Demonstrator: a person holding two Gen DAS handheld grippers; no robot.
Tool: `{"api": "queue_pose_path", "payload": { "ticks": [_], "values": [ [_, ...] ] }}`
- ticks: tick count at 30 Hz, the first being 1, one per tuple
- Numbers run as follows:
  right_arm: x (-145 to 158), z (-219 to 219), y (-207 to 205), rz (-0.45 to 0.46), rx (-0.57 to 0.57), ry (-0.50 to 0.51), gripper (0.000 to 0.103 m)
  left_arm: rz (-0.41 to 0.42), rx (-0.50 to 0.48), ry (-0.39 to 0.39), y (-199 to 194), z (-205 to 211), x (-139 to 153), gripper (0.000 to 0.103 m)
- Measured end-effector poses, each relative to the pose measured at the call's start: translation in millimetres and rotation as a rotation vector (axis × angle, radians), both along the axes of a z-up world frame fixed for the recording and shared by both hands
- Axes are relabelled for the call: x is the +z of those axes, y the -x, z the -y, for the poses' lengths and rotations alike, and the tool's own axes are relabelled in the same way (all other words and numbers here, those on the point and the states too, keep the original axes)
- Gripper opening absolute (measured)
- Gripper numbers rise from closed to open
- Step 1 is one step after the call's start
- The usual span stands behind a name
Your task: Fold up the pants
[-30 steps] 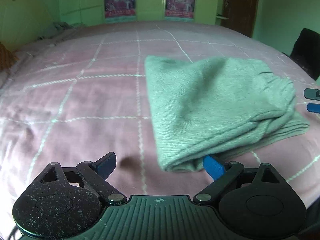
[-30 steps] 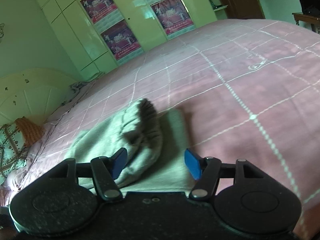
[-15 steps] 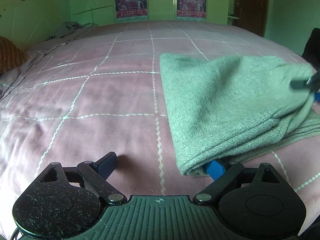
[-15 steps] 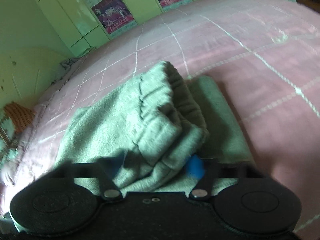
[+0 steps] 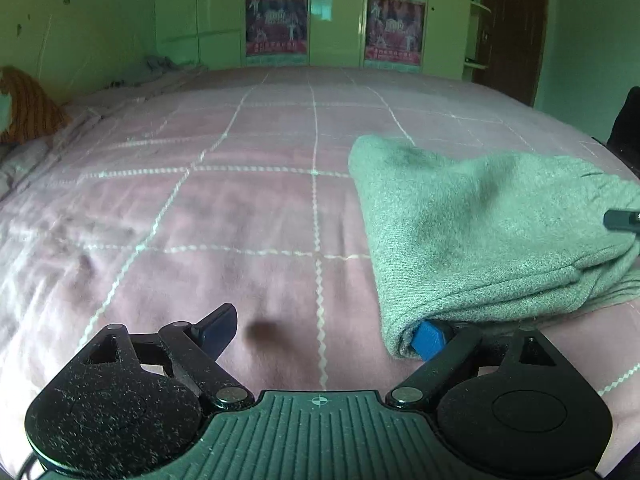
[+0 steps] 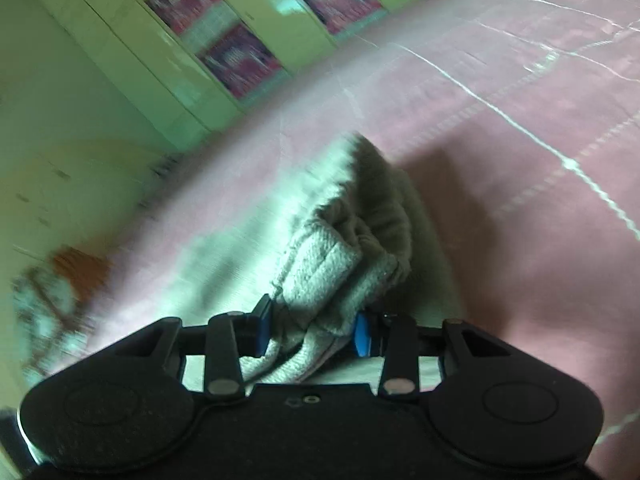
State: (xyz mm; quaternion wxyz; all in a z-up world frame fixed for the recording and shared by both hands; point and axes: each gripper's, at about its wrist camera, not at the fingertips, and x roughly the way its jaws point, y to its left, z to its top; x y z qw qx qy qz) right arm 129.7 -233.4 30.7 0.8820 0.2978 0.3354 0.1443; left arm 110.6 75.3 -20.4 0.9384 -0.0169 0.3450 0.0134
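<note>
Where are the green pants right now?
The green pants lie folded on the pink bedspread, at the right of the left wrist view. The right gripper has its jaws closed on one bunched end.

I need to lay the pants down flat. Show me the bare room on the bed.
Bare pink bedspread stretches left of the green pants toward the orange pillow. Crowded at right, where the right gripper clamps their bunched edge.

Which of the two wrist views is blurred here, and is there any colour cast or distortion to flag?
Right wrist view: heavy motion blur on wardrobe and bedding, only the right gripper and the bunched pants between its fingers stay sharp. Left wrist view: sharp, green cast, fisheye bowing of the bedspread; left gripper casts a small shadow.
</note>
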Motion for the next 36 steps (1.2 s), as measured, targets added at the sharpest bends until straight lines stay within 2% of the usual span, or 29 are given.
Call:
{"api": "queue_pose_path", "payload": {
  "ticks": [1,4,6,8,10,11,12,13,16,18,20,22,23,24,25,27,29,30,31,32,33,34,36],
  "values": [
    [1.0,-2.8,-1.3,0.002,0.005,0.025,0.039,-0.014,-0.008,-0.006,-2.2,1.1,-2.4,0.090],
    [-12.9,0.0,-7.9,-0.088,-0.017,0.070,0.039,-0.038,-0.026,-0.017,-2.1,4.8,-3.6,0.090],
    [-11.8,3.6,0.9,-0.073,-0.023,0.063,0.042,-0.083,-0.038,0.044,1.4,-3.3,-1.8,0.090],
    [-6.5,6.1,10.3,-0.062,-0.021,0.086,0.049,-0.094,-0.033,0.146,11.0,-17.8,3.8,0.090],
    [2.4,12.0,15.1,-0.056,-0.026,0.120,0.063,-0.066,0.002,0.242,22.3,-35.5,11.3,0.089],
    [10.7,13.6,17.5,-0.035,-0.040,0.148,0.062,-0.035,0.016,0.272,26.0,-42.1,16.2,0.084],
    [19.5,16.7,24.2,-0.001,-0.064,0.186,0.043,0.000,0.020,0.289,26.9,-45.9,20.9,0.075],
    [28.5,14.7,24.7,0.039,-0.073,0.217,0.024,0.022,0.016,0.303,23.7,-47.1,24.2,0.061],
    [47.4,8.5,19.2,0.117,-0.024,0.279,0.021,0.061,-0.024,0.379,3.0,-35.0,31.2,0.058],
    [54.3,-8.8,10.2,0.176,0.049,0.359,0.021,0.064,-0.098,0.379,-11.9,-9.9,34.0,0.058],
    [50.4,-27.3,3.0,0.185,0.122,0.443,0.018,0.030,-0.167,0.338,-25.9,19.1,28.5,0.058],
    [32.8,-40.4,-7.9,0.112,0.158,0.585,0.018,-0.072,-0.199,0.282,-41.6,42.2,10.9,0.058],
    [27.1,-40.2,-11.3,0.093,0.164,0.602,0.018,-0.091,-0.196,0.252,-45.4,48.8,7.0,0.058],
    [28.7,-37.3,-11.4,0.087,0.158,0.588,0.018,-0.072,-0.200,0.245,-45.0,51.7,11.0,0.058],
    [35.5,-36.2,-10.4,0.094,0.151,0.568,0.018,-0.034,-0.223,0.277,-42.1,52.5,18.3,0.058],
    [52.1,-31.1,-1.0,0.165,0.135,0.530,0.021,0.031,-0.237,0.313,-41.0,53.7,28.6,0.058],
    [61.3,-28.5,4.8,0.223,0.130,0.525,0.021,0.016,-0.244,0.275,-52.3,59.2,27.3,0.059],
    [59.5,-27.7,3.3,0.228,0.130,0.536,0.022,-0.038,-0.247,0.254,-61.8,62.3,19.3,0.059],
    [52.5,-27.3,-2.8,0.201,0.144,0.555,0.020,-0.119,-0.266,0.247,-72.7,62.7,5.6,0.059],
    [40.4,-28.3,-12.9,0.137,0.160,0.591,0.020,-0.130,-0.268,0.252,-77.0,60.3,1.8,0.058],
    [26.3,-30.5,-27.5,0.073,0.164,0.619,0.019,-0.119,-0.262,0.253,-78.4,58.9,6.4,0.058],
    [21.2,-27.5,-34.9,0.048,0.158,0.623,0.019,-0.092,-0.263,0.248,-79.5,57.7,13.8,0.058],
    [34.9,-24.2,-35.9,0.066,0.159,0.600,0.020,-0.013,-0.258,0.234,-87.0,56.2,27.9,0.058]
  ]
}}
